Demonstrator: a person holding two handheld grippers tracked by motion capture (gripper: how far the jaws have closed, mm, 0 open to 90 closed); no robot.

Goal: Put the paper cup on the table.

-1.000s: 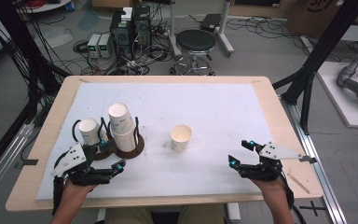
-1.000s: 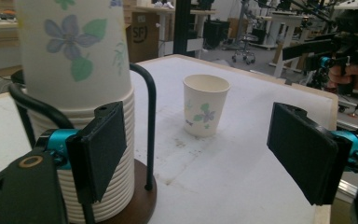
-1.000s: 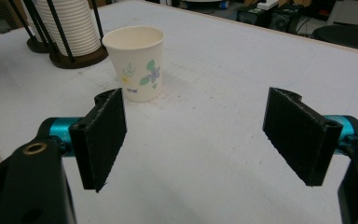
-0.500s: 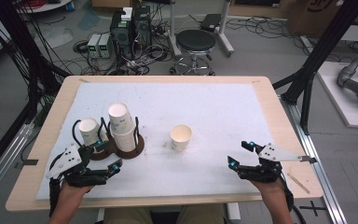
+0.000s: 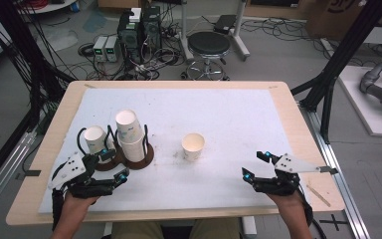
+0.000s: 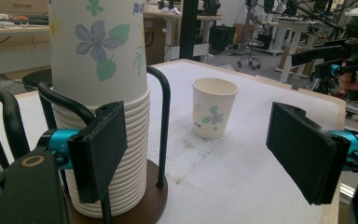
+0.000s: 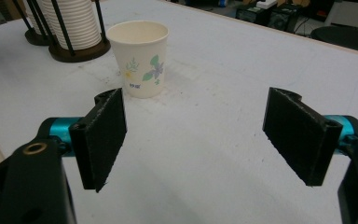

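Observation:
A single flowered paper cup [image 5: 193, 146] stands upright near the table's middle. At the left, a tall stack of cups [image 5: 132, 134] sits in a wire holder on a brown base. A second holder [image 5: 95, 139] with a cup is beside it. My left gripper [image 5: 114, 164] is open just in front of the stack, and one pad [image 6: 98, 149] is close to the stack's side [image 6: 102, 93]. The single cup [image 6: 214, 114] stands farther off. My right gripper [image 5: 255, 165] is open near the front right, facing the cup [image 7: 140, 58] from a distance, with nothing between its pads.
The white mat [image 5: 238, 114] covers the wooden table [image 5: 298, 124]. A small stick [image 5: 318, 194] lies near the front right corner. A stool [image 5: 209, 47] and electronics [image 5: 139, 30] stand on the floor beyond the table. Black frame posts flank both sides.
The left gripper has shifted a little beside the cup stack. The right gripper has stayed in place, and both remain open.

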